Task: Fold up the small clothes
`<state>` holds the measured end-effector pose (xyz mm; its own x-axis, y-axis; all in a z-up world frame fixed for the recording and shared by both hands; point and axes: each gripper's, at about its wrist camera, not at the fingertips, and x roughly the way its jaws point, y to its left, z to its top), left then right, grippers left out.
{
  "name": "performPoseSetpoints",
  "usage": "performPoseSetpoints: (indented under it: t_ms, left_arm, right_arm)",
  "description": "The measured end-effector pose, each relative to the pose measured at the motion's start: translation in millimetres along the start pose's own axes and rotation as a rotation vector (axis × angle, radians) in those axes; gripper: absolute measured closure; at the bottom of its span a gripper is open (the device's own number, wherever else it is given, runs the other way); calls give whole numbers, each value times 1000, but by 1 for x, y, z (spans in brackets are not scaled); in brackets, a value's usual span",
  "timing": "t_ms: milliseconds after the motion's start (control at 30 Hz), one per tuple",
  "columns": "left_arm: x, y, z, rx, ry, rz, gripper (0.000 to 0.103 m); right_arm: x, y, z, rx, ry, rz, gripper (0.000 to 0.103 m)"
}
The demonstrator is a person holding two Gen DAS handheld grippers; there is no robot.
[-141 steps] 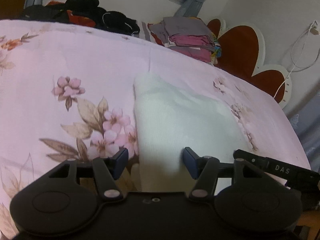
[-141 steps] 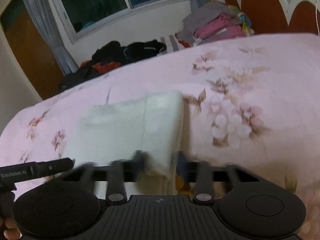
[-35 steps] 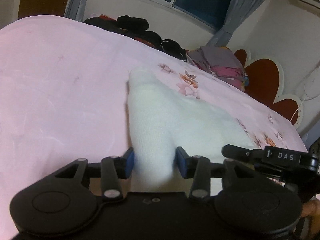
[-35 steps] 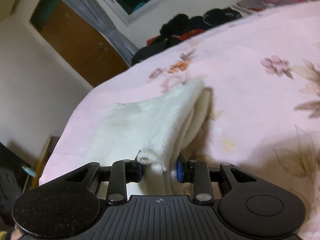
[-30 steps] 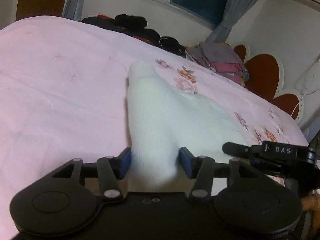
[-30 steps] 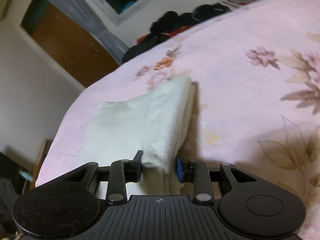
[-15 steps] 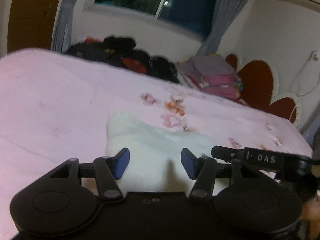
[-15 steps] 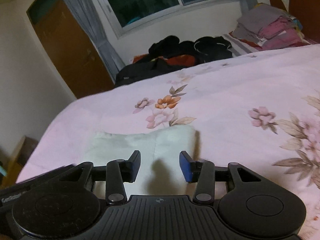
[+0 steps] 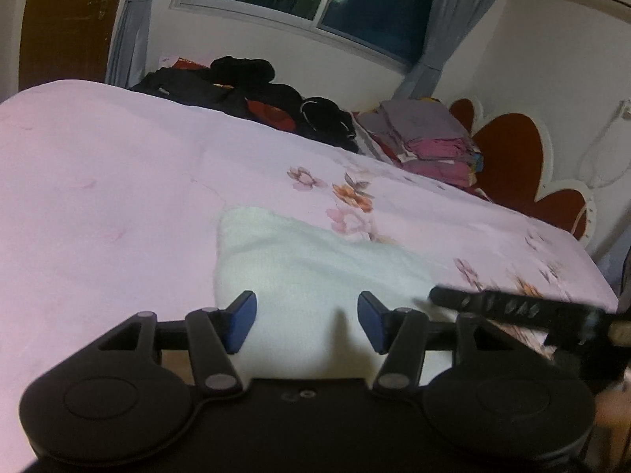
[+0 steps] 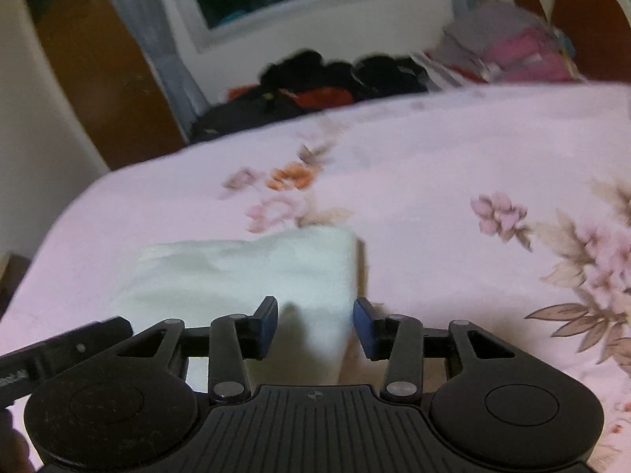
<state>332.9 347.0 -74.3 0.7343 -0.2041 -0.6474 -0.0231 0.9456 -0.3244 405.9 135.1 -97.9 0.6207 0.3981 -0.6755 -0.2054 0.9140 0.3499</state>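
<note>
A folded white cloth (image 9: 311, 272) lies flat on the pink floral bedsheet (image 9: 98, 205). My left gripper (image 9: 307, 321) is open and empty, its blue fingertips just above the cloth's near edge. In the right wrist view the same white cloth (image 10: 252, 272) lies ahead of my right gripper (image 10: 314, 329), which is open and empty over the cloth's near right corner. The right gripper's black arm (image 9: 512, 309) shows at the right of the left wrist view.
A pile of dark clothes (image 9: 252, 90) lies at the far edge of the bed. A stack of folded grey and pink clothes (image 9: 430, 138) sits by the red heart-shaped headboard (image 9: 508, 149). A window and a brown door are behind.
Both grippers held the cloth a second ago, then let go of it and opened. The cloth now lies flat on the bed, and both grippers have drawn back a little.
</note>
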Motion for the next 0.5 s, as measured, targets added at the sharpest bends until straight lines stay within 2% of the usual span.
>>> performPoseSetpoints:
  t_ms: [67,200,300,367,433,500]
  left_arm:
    - [-15,0,-13,24,10,-8,47]
    - [-32,1,-43,34,57,-21,47]
    - [-31,0,-61,36,99,-9,47]
    - [-26,4,-70,0,151,-11,47]
    - [-27,3,-77,7,134,-7,47]
    - [-29,-2,-78,44,141,-1,47]
  right_arm:
    - [-21,3,-8,-6,-13,16,59]
    - [-49,10,-39,-26,16,16,59]
    - [-57,8,-62,8,56,15,59]
    - [-57,10,-75,19,82,13,59]
    - [-56,12,-86,18,107,1,60]
    - [-51,12,-96,-15,136,-50,60]
